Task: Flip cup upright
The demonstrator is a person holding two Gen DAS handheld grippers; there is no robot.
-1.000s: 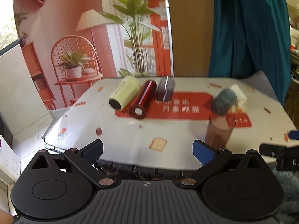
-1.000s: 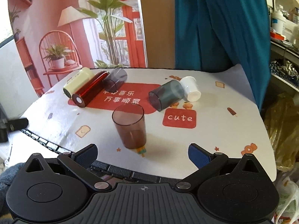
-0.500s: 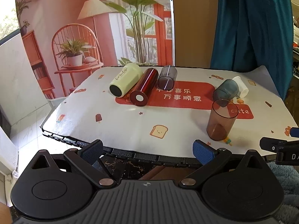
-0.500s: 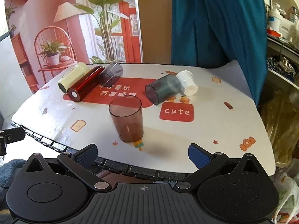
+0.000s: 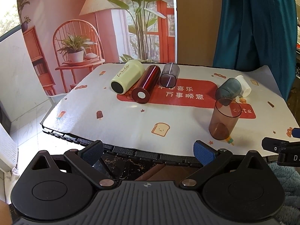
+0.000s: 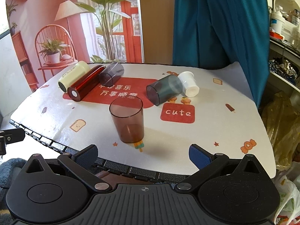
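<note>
A brown see-through cup [image 6: 127, 119] stands upright near the table's front edge; it also shows in the left wrist view [image 5: 224, 119]. Several cups lie on their sides: a cream cup [image 6: 73, 76], a dark red cup [image 6: 85, 85], a smoky grey cup [image 6: 111, 74], a blue-grey cup [image 6: 164, 90] and a white cup [image 6: 189, 86]. My left gripper [image 5: 148, 151] is open and empty, held off the front edge. My right gripper [image 6: 143, 154] is open and empty, just in front of the brown cup.
The table [image 6: 225, 131] carries a white patterned mat with red panels. A teal curtain [image 6: 215, 22] hangs behind it. Shelves with clutter [image 6: 283, 43] and a yellow bag [image 6: 281, 127] stand on the right. A printed backdrop [image 5: 84, 28] stands at the back left.
Both grippers have drawn back toward the front edge and risen a little, so more of the table shows. The cups have not moved.
</note>
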